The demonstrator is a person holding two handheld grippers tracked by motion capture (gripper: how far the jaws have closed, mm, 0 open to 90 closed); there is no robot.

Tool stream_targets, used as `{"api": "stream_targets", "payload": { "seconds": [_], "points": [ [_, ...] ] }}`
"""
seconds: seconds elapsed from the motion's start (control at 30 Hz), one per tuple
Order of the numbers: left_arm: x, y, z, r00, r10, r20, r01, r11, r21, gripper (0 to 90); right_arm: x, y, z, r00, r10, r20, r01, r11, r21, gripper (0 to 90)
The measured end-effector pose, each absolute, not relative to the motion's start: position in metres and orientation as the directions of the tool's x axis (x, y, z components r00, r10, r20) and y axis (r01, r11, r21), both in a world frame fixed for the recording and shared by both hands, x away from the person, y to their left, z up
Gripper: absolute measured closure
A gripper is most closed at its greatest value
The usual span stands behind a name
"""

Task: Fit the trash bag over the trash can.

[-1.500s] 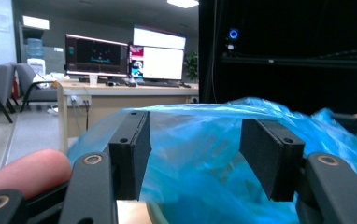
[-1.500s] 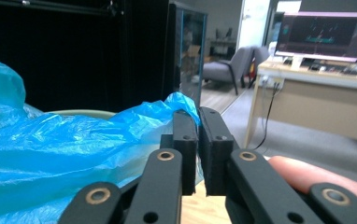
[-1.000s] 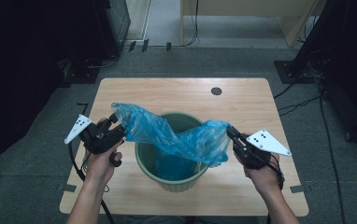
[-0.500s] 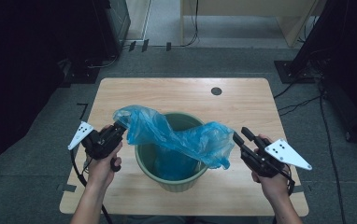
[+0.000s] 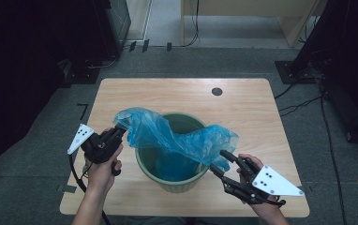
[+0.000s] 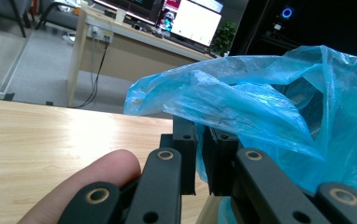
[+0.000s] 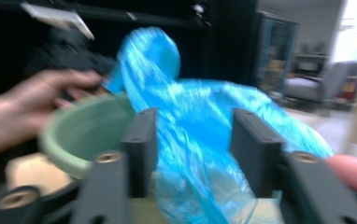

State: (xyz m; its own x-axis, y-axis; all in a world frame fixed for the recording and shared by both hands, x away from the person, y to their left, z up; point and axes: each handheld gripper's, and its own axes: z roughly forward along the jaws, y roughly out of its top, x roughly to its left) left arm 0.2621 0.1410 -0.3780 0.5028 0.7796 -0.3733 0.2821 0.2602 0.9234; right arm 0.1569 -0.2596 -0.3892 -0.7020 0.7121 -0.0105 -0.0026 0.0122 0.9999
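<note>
Near the table's (image 5: 280,117) front edge, our right gripper (image 5: 221,161) has just been opening, jaws spread around the blue bag (image 5: 186,138) without pressing it. Our left gripper (image 5: 120,132) has just closed, pinching the bag's edge. The bag drapes over the green bin (image 5: 167,180) at the table's middle; we should regrip low and stretch the rim over.

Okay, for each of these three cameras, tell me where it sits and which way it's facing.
High view: above the person's side, looking forward and down on the table; both forearms enter from the bottom.
Left gripper view: on the left gripper, looking along jaws shut on the blue bag; a fingertip shows.
Right gripper view: on the right gripper, jaws open around the bag, facing the green bin.
All three views share the bag.
</note>
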Motion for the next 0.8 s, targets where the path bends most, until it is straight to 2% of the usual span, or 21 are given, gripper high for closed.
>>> {"api": "stream_targets", "payload": {
  "seconds": [0.1, 0.17, 0.23, 0.43, 0.6, 0.7, 0.8],
  "points": [
    [0.259, 0.145, -0.379, 0.538, 0.756, -0.372, 0.278, 0.258, 0.925, 71.8, 0.16, -0.253, -0.393, -0.67, 0.743, -0.012, 0.017, 0.032, 0.999, 81.5],
    [0.255, 0.148, -0.38, 0.571, 0.735, -0.364, 0.262, 0.257, 0.93, 60.4, 0.163, -0.251, -0.389, -0.653, 0.757, -0.002, 0.026, 0.025, 0.999, 90.0],
    [0.249, 0.151, -0.38, 0.593, 0.726, -0.349, 0.242, 0.253, 0.937, 53.5, 0.164, -0.249, -0.384, -0.634, 0.774, 0.0, 0.026, 0.022, 0.999, 90.0],
    [0.226, 0.149, -0.379, 0.665, 0.71, -0.233, 0.138, 0.19, 0.972, 46.1, 0.163, -0.241, -0.363, -0.622, 0.783, 0.014, 0.001, -0.016, 1.0, 90.0],
    [0.217, 0.145, -0.376, 0.688, 0.705, -0.169, 0.079, 0.158, 0.984, 33.1, 0.167, -0.233, -0.347, -0.602, 0.799, 0.014, -0.019, -0.032, 0.999, 90.0],
    [0.216, 0.146, -0.372, 0.666, 0.731, -0.148, 0.042, 0.162, 0.986, 31.8, 0.17, -0.231, -0.339, -0.59, 0.807, 0.009, -0.029, -0.032, 0.999, 90.0],
    [0.22, 0.148, -0.364, 0.64, 0.749, -0.171, 0.041, 0.189, 0.981, 30.9, 0.175, -0.232, -0.326, -0.576, 0.817, 0.005, -0.049, -0.04, 0.998, 90.0]
  ]
}}
